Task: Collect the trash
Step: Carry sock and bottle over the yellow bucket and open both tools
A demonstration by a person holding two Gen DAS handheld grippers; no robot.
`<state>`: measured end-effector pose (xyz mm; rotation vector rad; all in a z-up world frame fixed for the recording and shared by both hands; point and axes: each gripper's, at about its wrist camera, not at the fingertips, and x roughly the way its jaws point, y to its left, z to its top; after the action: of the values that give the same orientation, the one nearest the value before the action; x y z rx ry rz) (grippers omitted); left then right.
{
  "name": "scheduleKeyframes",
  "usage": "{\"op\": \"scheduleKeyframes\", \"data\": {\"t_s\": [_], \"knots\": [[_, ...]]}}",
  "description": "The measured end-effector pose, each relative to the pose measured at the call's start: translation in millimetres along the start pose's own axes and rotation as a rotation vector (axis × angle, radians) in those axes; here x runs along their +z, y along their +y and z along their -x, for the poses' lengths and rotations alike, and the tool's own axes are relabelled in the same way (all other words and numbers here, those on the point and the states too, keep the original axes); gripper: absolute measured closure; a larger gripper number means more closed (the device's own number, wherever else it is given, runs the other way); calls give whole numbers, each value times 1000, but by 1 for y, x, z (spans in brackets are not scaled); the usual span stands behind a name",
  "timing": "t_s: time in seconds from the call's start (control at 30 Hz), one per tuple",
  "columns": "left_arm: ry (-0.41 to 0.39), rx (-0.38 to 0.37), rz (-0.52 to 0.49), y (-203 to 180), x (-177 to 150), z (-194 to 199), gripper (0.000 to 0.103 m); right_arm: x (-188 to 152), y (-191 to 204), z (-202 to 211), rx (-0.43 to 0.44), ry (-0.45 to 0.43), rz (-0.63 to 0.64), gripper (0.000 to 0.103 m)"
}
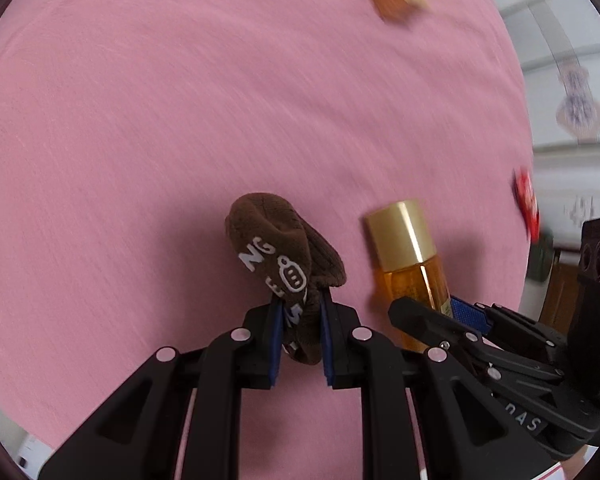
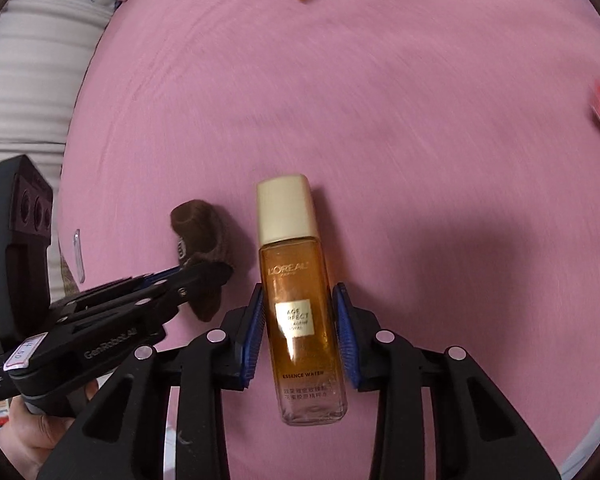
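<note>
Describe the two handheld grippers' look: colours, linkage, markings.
Both are matte black linkage frames with silver pivot pins and blue ribbed pads on the fingers. The left gripper carries white "GenRobot.AI" lettering and a white sticker; the right gripper shows no markings here.

One brown sock (image 1: 276, 256), one amber bottle (image 2: 300, 300) — two hand-held grippers.

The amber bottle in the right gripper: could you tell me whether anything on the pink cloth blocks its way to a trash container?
No trash container shows in either view, so its path cannot be judged. The amber bottle sits between the right gripper pads; the brown sock, clamped in the left gripper, hangs beside it, apart.
</note>
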<state>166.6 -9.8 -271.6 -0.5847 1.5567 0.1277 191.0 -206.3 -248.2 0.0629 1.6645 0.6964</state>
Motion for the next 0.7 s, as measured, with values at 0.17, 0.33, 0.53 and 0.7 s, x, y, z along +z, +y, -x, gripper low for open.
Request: {"op": "scheduleKeyframes", "data": {"t_s": [0.17, 0.33, 0.53, 0.7], "knots": [[56, -4, -71, -33, -51, -9, 87, -49, -25, 32, 14, -7, -44, 72], [103, -10, -156, -75, -89, -12, 87, -95, -49, 60, 15, -46, -102, 73], [134, -31, -255, -123, -116, -10, 87, -135, -78, 88, -1, -122, -191, 73], [147, -45, -392, -181, -129, -13, 87, -161, -103, 112, -20, -198, -283, 73]]}}
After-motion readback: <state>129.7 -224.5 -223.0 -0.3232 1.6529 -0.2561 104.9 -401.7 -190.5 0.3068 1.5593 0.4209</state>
